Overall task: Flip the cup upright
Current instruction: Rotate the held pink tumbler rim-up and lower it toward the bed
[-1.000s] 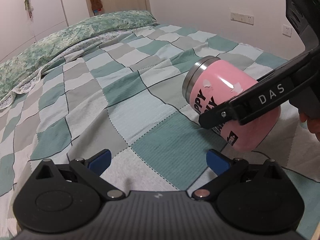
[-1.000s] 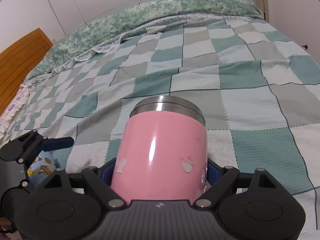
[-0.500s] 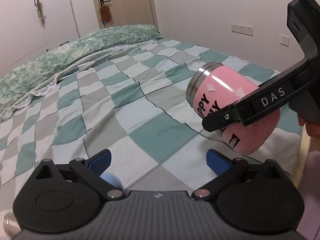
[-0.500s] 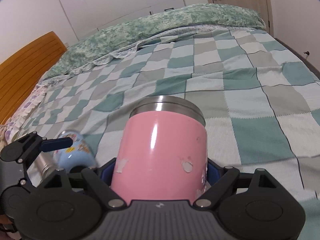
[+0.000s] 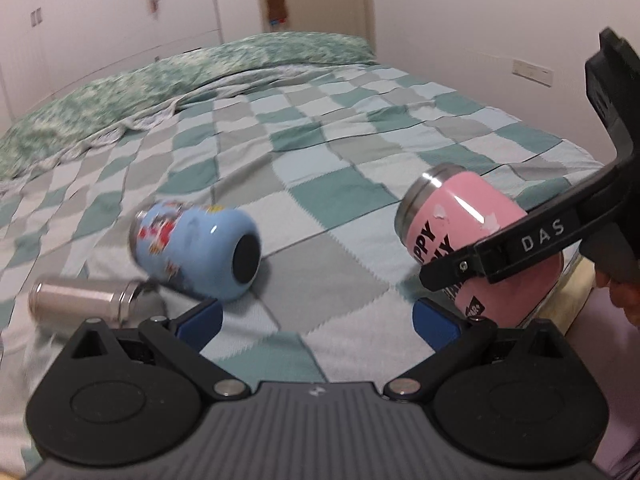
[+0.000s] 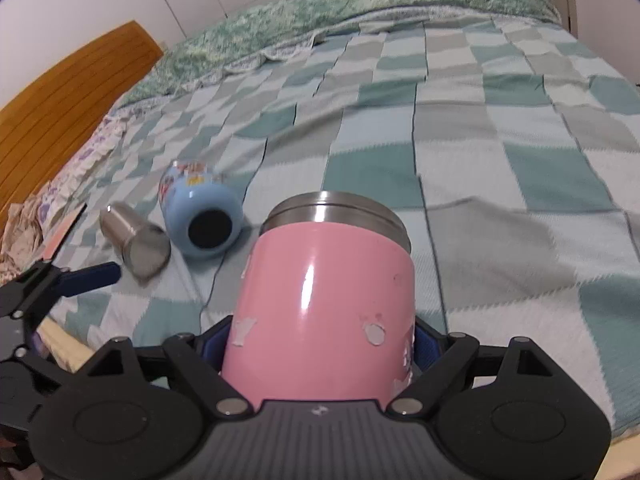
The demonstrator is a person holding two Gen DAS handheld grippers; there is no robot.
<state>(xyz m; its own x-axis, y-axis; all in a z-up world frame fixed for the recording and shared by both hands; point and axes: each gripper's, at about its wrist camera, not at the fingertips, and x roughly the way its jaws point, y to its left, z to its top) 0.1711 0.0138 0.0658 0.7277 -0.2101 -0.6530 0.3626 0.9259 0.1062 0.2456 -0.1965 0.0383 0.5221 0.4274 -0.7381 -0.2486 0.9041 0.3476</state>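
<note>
My right gripper (image 6: 320,344) is shut on a pink cup (image 6: 324,304) with a steel rim, held above the bed and tilted forward; it also shows in the left wrist view (image 5: 480,244) at the right. A light blue cartoon cup (image 5: 196,248) lies on its side on the checked bedspread, its dark end toward me; it also shows in the right wrist view (image 6: 200,212). A steel cup (image 5: 84,300) lies on its side left of it, also seen in the right wrist view (image 6: 134,240). My left gripper (image 5: 316,320) is open and empty, just in front of the blue cup.
The green and grey checked bedspread (image 6: 500,184) covers the bed. A green floral duvet (image 5: 180,88) lies along the far side. A wooden headboard (image 6: 60,96) stands at the left. The bed's near edge (image 6: 76,344) is just below the grippers.
Both grippers have swung left and back toward the bed's edge, bringing the blue cup and the steel cup into view. The pink cup stays held in the right gripper.
</note>
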